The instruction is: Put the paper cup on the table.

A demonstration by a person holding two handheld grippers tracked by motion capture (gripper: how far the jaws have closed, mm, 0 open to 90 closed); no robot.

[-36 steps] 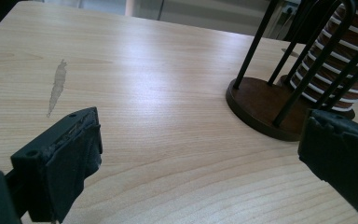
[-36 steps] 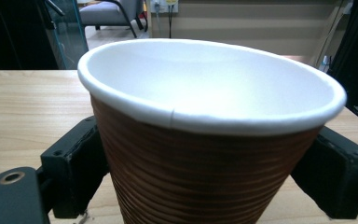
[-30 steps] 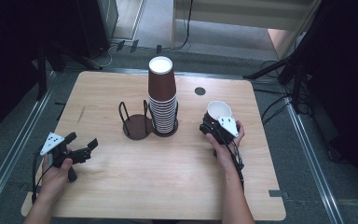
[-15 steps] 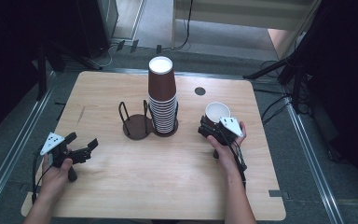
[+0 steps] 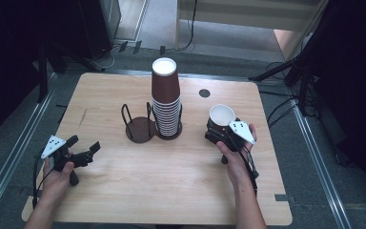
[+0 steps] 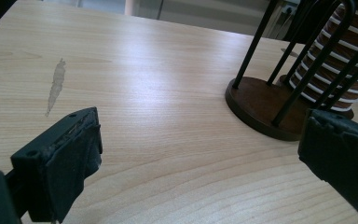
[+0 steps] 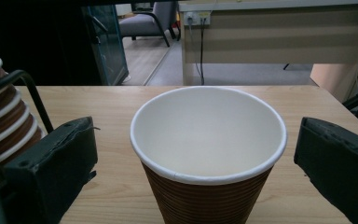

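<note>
Left tongs: the left tongs lay nearest, low over the near left of the pale wooden counter, jaws spread with nothing between them, pointing toward the holder; the left hand gripped the handle from below.
Right tongs: the right tongs sat at the right of the counter, held by the right hand with the forearm coming in from the near edge. Their jaws had just been opening and stood wide on either side of the cup, pads clear of its wall in the right gripper view.
Single cup: one brown ribbed paper cup with a white inside stood upright on the counter between those jaws, to the right of the stack; it was empty.
Holder: one dark round-based wire cup holder stood near the middle; its left ring held no cups.
Stack: one tall stack of brown paper cups with white rims stood just beside that empty ring, touching the holder's base; the exact number of cups in it cannot be told.
Far edge: one small dark round hole showed in the counter behind the single cup.
</note>
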